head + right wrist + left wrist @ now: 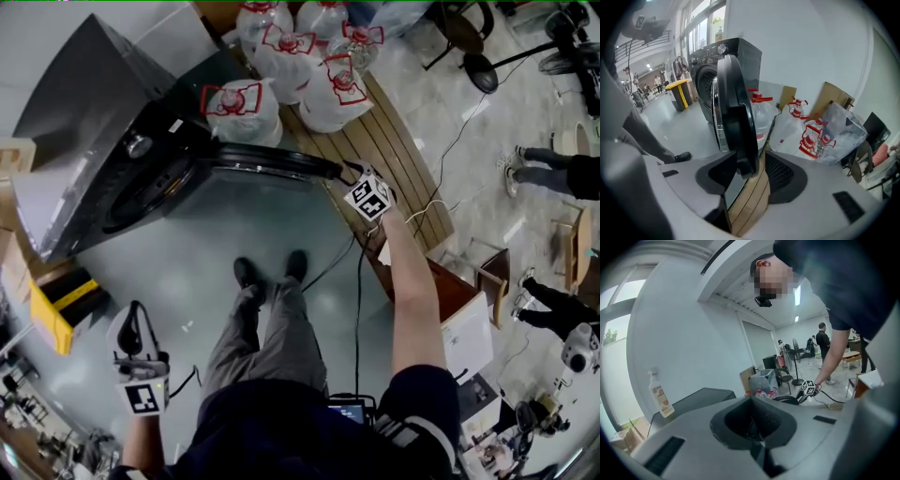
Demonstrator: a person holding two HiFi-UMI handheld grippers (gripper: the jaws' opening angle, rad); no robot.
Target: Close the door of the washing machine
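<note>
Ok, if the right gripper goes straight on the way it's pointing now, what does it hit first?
The open washing machine door. Its edge stands between the parted jaws of the right gripper, so going on would probably press straight against that edge.

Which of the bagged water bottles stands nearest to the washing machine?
The leftmost bagged bottle in the head view, right behind the open door of the washing machine; the other bottles stand further right.

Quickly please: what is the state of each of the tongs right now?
Left tongs: closed, empty.
Right tongs: open, edge of the washing machine door between them, not gripped.
</note>
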